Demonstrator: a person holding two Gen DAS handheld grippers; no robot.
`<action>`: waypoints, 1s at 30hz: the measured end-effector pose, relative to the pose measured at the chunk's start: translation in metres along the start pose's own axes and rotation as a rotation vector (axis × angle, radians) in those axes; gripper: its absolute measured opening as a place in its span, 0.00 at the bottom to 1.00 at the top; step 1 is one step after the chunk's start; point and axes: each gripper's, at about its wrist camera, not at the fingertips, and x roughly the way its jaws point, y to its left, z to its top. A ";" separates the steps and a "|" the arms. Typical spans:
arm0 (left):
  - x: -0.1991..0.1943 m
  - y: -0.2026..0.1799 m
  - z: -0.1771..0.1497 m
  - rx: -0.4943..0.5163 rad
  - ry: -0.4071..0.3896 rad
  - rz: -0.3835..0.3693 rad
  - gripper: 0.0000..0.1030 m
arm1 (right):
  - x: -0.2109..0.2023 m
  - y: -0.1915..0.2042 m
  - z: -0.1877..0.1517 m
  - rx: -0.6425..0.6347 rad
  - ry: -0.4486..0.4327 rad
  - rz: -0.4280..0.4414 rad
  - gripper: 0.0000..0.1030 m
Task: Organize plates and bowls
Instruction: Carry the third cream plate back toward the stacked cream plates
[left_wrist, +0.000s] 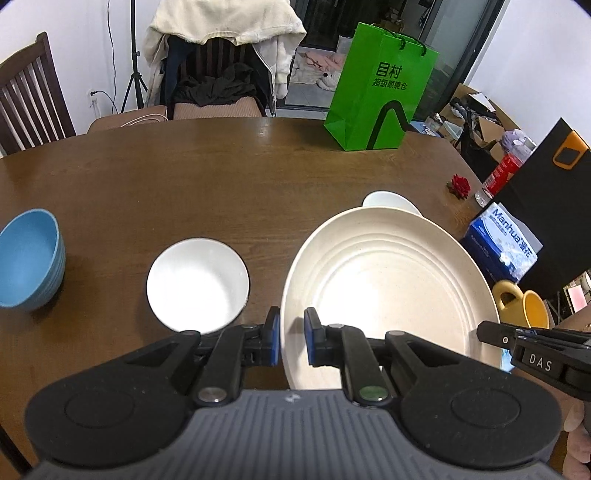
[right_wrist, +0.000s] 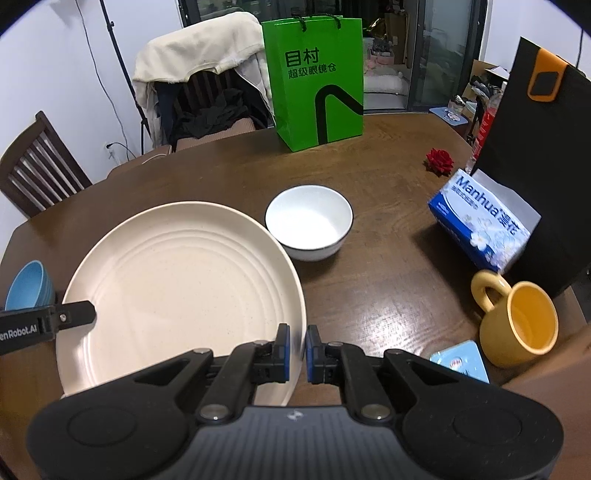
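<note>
A large cream ribbed plate (left_wrist: 388, 288) (right_wrist: 184, 288) hangs above the brown table, held by its rim on two sides. My left gripper (left_wrist: 291, 332) is shut on its left rim; its finger tip (right_wrist: 74, 314) shows in the right wrist view. My right gripper (right_wrist: 297, 347) is shut on its right rim, and one of its fingers (left_wrist: 495, 334) shows at the plate's right edge. A white bowl (left_wrist: 197, 284) stands left of the plate. Another white bowl (left_wrist: 391, 201) (right_wrist: 308, 221) stands behind it. A blue bowl (left_wrist: 27, 258) (right_wrist: 27, 286) sits at the far left.
A yellow mug (right_wrist: 521, 321), a blue tissue box (right_wrist: 480, 225), a black bag (right_wrist: 546, 147) and a red rose (right_wrist: 439, 160) crowd the table's right side. A green paper bag (right_wrist: 317, 81) stands at the back. A light blue card (right_wrist: 461, 360) lies near the mug. Chairs stand behind the table.
</note>
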 end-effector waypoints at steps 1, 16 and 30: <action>-0.001 -0.001 -0.003 0.000 0.001 0.000 0.13 | -0.002 -0.001 -0.004 0.001 0.001 0.001 0.08; -0.023 -0.005 -0.056 -0.023 -0.001 0.011 0.13 | -0.024 -0.006 -0.051 -0.016 0.002 0.006 0.08; -0.040 -0.003 -0.099 -0.046 0.013 0.020 0.13 | -0.041 -0.007 -0.089 -0.030 0.012 0.012 0.08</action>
